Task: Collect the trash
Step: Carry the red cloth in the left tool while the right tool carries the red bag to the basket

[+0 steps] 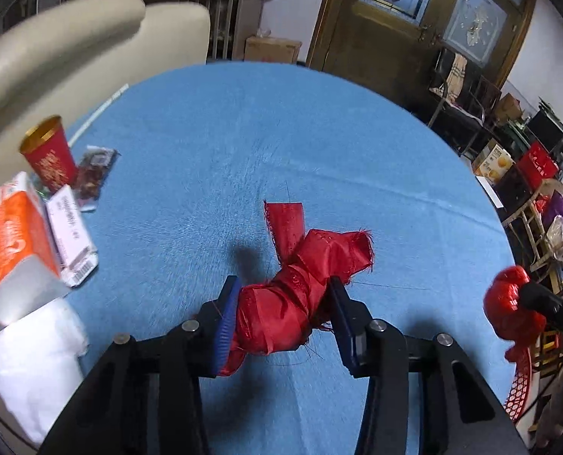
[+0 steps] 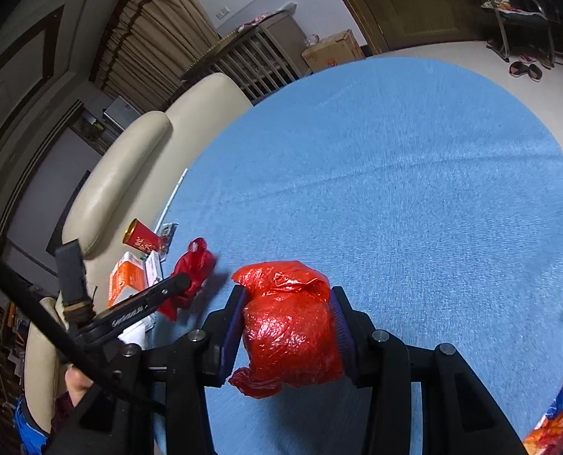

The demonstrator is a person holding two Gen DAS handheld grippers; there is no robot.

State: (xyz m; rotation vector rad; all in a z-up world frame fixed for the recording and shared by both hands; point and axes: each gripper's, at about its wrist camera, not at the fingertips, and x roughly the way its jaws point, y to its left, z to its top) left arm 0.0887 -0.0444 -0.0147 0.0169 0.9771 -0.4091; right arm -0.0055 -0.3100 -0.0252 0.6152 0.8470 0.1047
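- Left tongs: clenched on a crumpled red cloth strip, above the blue tabletop.
- Right tongs: clenched on a bunched red plastic bag, likewise above the tabletop.

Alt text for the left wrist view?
The left gripper clamps a crumpled red cloth above a blue table. A red cup and cartons sit far left; the right gripper's red bag shows at right.

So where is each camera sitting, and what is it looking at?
Left wrist: rides the left tool, looking down at the blue table; its fingers squeeze a red cloth bundle.
Right wrist: rides the right tool, same table; its fingers squeeze a red plastic bag.
Shared: both see the red cup, orange box, and each other's tool.
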